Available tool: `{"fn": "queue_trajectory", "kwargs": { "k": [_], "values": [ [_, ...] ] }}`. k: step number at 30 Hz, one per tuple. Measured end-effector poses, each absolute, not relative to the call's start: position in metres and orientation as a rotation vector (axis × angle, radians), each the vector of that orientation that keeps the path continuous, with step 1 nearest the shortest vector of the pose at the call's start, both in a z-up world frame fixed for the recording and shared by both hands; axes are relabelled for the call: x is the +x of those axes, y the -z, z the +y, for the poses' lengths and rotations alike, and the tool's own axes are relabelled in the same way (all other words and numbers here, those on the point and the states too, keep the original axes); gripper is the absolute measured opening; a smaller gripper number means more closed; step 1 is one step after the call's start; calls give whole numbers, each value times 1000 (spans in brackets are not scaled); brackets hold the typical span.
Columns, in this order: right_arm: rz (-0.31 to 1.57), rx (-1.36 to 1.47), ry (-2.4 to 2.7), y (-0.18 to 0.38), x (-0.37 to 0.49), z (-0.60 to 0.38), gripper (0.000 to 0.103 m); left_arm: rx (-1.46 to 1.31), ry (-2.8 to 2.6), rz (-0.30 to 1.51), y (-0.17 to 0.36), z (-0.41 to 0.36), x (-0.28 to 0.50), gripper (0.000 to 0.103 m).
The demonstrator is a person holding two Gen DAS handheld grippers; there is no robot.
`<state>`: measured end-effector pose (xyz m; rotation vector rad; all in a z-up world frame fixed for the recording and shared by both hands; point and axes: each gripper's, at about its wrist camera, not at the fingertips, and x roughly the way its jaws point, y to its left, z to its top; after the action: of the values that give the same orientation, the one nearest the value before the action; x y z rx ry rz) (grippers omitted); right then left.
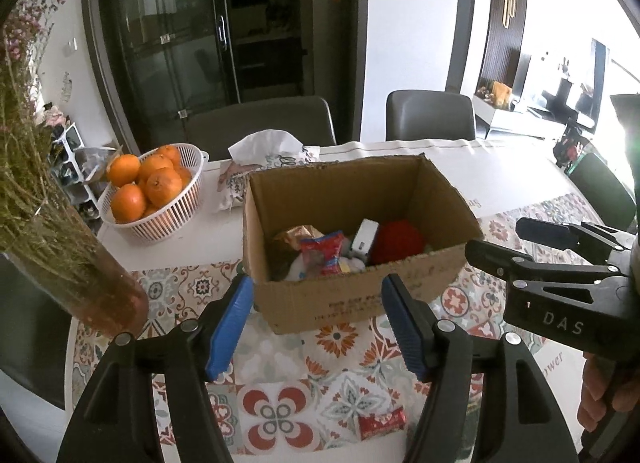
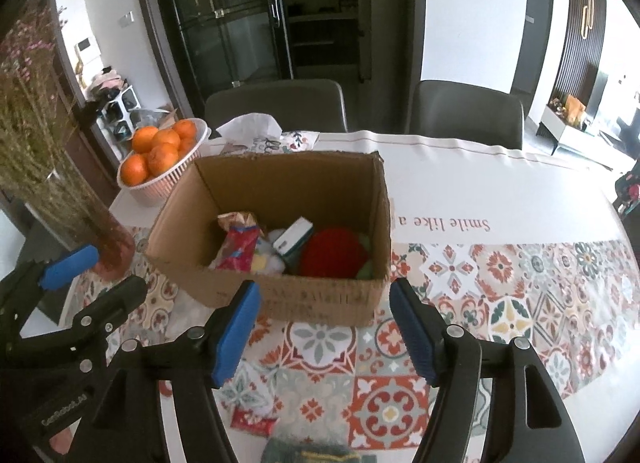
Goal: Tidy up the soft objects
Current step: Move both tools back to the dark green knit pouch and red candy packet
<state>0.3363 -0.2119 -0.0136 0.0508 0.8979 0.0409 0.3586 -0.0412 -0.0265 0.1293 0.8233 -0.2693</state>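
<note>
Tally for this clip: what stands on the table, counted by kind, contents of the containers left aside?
Cardboard box: 1
Basket of oranges: 1
Tissue pack: 1
Vase of dried flowers: 1
Small red packet on the cloth: 1
Total: 5
Both claws, left and right, are open and hold nothing.

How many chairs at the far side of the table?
2. One grey upholstered chair behind the white plastic basket of oranges and tissue pack, another grey chair to its right. Others may be out of frame.
</note>
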Motion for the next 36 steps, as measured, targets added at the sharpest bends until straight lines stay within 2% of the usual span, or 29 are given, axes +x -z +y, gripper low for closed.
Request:
{"fn": "queue_trajectory", "kwargs": {
  "k": [19, 36],
  "values": [
    [1014, -51, -67, 32, 293, -205, 69, 278, 312, 841, 38, -47, 305, 66],
    [1116, 114, 4, 72, 253, -220, 69, 278, 396, 923, 68, -52, 285, 66]
  ]
}}
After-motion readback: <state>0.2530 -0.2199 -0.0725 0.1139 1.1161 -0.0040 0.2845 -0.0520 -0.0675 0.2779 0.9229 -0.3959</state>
